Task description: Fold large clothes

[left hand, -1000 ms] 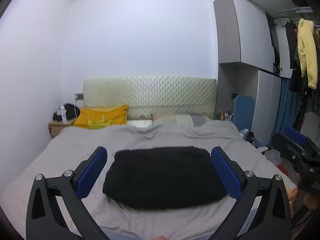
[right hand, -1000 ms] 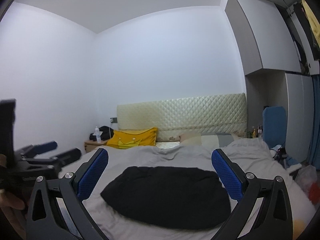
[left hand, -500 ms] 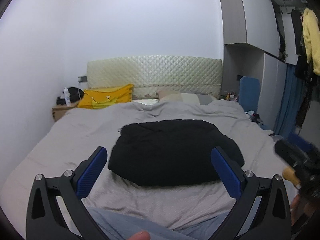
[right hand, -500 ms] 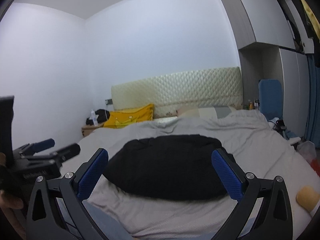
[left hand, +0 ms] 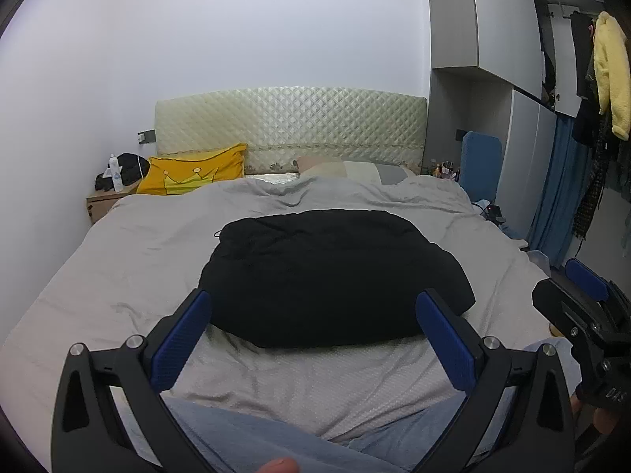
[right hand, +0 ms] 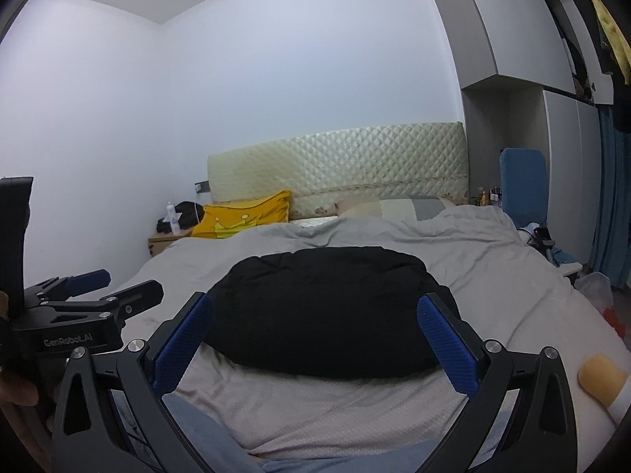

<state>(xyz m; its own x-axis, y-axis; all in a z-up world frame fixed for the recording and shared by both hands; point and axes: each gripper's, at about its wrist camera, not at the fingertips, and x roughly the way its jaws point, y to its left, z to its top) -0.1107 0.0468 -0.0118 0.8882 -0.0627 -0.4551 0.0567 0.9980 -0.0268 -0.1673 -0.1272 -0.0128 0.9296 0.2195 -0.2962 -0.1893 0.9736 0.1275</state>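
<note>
- Black garment (left hand: 331, 276) is seen folded into a compact bundle, lying in the middle of the grey bed cover (left hand: 130, 260).
- Left gripper (left hand: 313, 335) is held spread wide above the bed's near edge, with nothing gripped.
- Right gripper (right hand: 315, 339) is likewise held wide apart, clear of the garment, nothing between its blue pads (right hand: 447, 345).
- Yellow pillow (left hand: 193, 175) is seen by the quilted headboard (left hand: 292, 126).
</note>
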